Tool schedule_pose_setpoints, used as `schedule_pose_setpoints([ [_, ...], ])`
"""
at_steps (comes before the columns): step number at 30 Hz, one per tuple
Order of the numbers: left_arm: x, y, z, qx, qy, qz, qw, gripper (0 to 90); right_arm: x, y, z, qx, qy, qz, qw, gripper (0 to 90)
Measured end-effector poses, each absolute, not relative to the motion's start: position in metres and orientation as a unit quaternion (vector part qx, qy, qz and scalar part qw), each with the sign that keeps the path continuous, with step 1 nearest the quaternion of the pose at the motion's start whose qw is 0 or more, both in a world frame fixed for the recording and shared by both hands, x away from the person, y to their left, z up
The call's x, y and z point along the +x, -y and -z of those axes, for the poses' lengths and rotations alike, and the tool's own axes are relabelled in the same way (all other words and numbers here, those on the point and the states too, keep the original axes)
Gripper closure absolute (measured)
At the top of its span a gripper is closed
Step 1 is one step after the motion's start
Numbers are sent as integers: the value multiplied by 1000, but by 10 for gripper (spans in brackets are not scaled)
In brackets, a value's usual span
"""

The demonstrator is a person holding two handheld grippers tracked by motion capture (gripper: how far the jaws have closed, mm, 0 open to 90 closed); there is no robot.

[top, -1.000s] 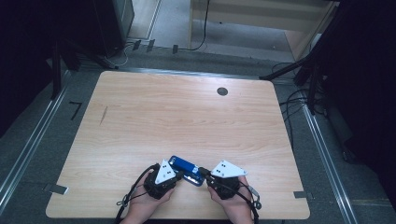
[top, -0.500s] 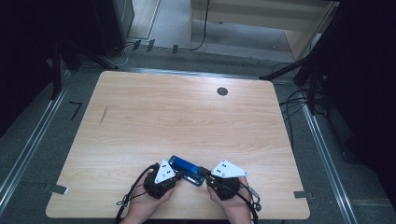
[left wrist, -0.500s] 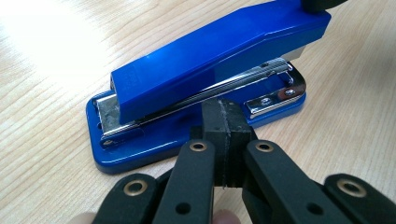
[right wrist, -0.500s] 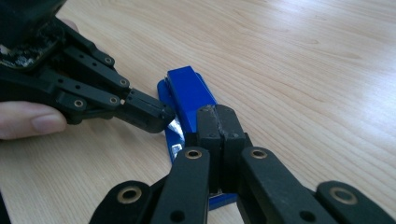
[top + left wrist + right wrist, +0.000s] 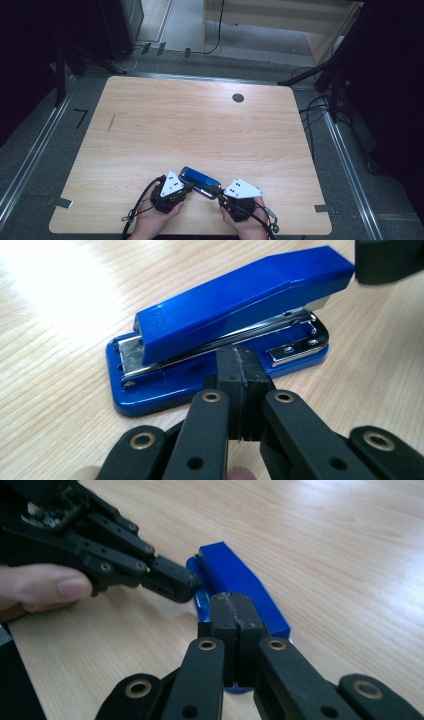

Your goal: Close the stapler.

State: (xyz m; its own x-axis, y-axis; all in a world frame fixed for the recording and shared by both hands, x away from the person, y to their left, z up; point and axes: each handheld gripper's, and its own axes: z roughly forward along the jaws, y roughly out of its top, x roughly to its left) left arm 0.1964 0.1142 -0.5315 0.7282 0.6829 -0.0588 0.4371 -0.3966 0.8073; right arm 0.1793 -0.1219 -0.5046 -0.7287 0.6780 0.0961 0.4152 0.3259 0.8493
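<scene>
My hands are cut off at the bottom edge; one blue stapler [image 5: 199,179] lies on the desk [image 5: 200,125] near its front edge, between my two grippers, long axis running left-right, slightly skewed; left gripper [image 5: 240,371] fingers pressed closed, empty; right gripper [image 5: 233,611] likewise closed, empty.

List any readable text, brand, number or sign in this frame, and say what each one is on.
No text reads clearly.
Blue stapler: an embossed mark near the hinge end of its top arm, in the left gripper view, too blurred to read.
Floor left of the table: a black tape mark shaped roughly like a "7" in the high view; whether it is a numeral cannot be told.
</scene>
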Motion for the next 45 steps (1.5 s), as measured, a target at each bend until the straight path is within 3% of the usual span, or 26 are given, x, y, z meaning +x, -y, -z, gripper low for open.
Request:
schedule_pose_setpoints([
  [11, 186, -144, 526, 805, -362, -153, 445, 648, 176, 121, 515, 349, -806, -457, 138, 900],
  [22, 188, -185, 517, 769, -434, -176, 435, 286, 178, 120, 522, 354, -807, -453, 138, 900],
  [29, 190, -225, 515, 748, -469, -206, 423, 148, 180, 120, 524, 355, -807, -450, 142, 900],
  [45, 182, -292, 519, 722, -506, -230, 412, 83, 197, 126, 527, 374, -797, -450, 151, 900],
])
